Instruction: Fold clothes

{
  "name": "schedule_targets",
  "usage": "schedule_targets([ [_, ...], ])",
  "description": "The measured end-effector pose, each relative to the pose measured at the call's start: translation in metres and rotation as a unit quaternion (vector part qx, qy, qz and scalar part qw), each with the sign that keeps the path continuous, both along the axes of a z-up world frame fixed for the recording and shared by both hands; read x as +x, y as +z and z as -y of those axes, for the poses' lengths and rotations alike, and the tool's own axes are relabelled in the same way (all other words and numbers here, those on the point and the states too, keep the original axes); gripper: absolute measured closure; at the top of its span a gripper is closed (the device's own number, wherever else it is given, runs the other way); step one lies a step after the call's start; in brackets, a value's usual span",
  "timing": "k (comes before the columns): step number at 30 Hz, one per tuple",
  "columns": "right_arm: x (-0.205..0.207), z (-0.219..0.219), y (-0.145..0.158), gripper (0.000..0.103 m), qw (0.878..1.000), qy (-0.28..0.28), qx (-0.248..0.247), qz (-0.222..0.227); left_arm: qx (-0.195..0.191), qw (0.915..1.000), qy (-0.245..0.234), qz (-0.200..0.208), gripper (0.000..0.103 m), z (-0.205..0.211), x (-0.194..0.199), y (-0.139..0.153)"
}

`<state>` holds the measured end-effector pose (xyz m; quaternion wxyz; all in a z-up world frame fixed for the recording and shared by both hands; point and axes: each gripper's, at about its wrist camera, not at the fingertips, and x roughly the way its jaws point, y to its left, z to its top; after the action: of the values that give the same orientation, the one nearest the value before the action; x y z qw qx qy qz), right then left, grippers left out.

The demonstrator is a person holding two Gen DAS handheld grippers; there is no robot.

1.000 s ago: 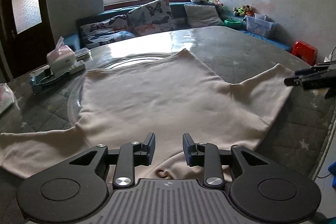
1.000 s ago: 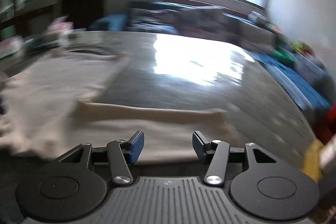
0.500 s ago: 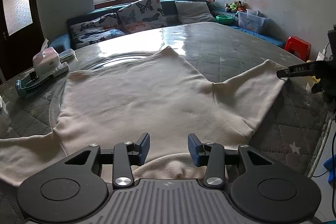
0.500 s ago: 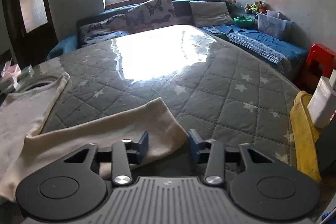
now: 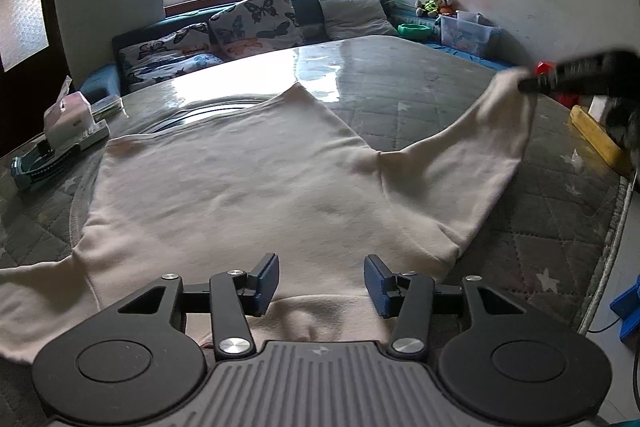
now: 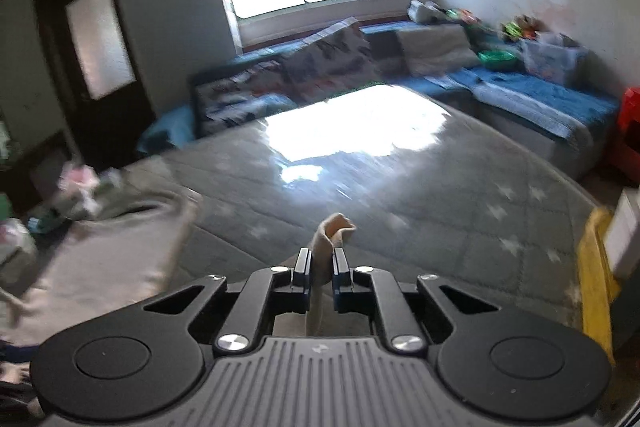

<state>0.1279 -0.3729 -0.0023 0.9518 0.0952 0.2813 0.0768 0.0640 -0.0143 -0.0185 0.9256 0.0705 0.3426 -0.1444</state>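
No readable writing; right gripper pinches cream shirt sleeve.

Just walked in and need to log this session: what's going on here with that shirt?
A person with two handheld grippers is folding a cream long-sleeved top spread on the grey quilted table. The right gripper has its jaws shut on the end of one sleeve, lifted off the table. The left gripper hovers open over the top's near edge, holding nothing.
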Motion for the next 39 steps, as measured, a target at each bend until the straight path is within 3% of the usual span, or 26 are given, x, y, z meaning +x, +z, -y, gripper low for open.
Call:
schedule_targets([
  [11,-0.01,-0.091,0.085,0.094,0.986,0.144,0.02,0.079,-0.019,0.9985,0.046,0.022,0.051,-0.036,-0.013,0.012],
  [16,-0.011,-0.15,0.097,0.094,0.973,0.214,0.013,0.09,-0.033,0.9957,0.082,0.029,0.05,-0.063,-0.023,0.014],
  [24,-0.007,-0.239,0.059,0.094,0.955,0.292,-0.008,0.045,-0.043,0.9913,0.122,0.023,0.05,-0.094,-0.037,0.009],
  [31,-0.008,-0.278,0.017,0.093,0.944,0.329,-0.01,-0.007,-0.046,0.989,0.139,0.018,0.05,-0.104,-0.039,0.008],
  [37,-0.002,-0.255,0.012,0.088,0.95,0.311,-0.037,-0.015,-0.044,0.9896,0.136,0.018,0.05,-0.101,-0.037,0.008],
  [39,0.0,-0.242,0.012,0.076,0.952,0.3,-0.051,-0.015,-0.043,0.9895,0.137,0.019,0.05,-0.101,-0.035,0.008],
])
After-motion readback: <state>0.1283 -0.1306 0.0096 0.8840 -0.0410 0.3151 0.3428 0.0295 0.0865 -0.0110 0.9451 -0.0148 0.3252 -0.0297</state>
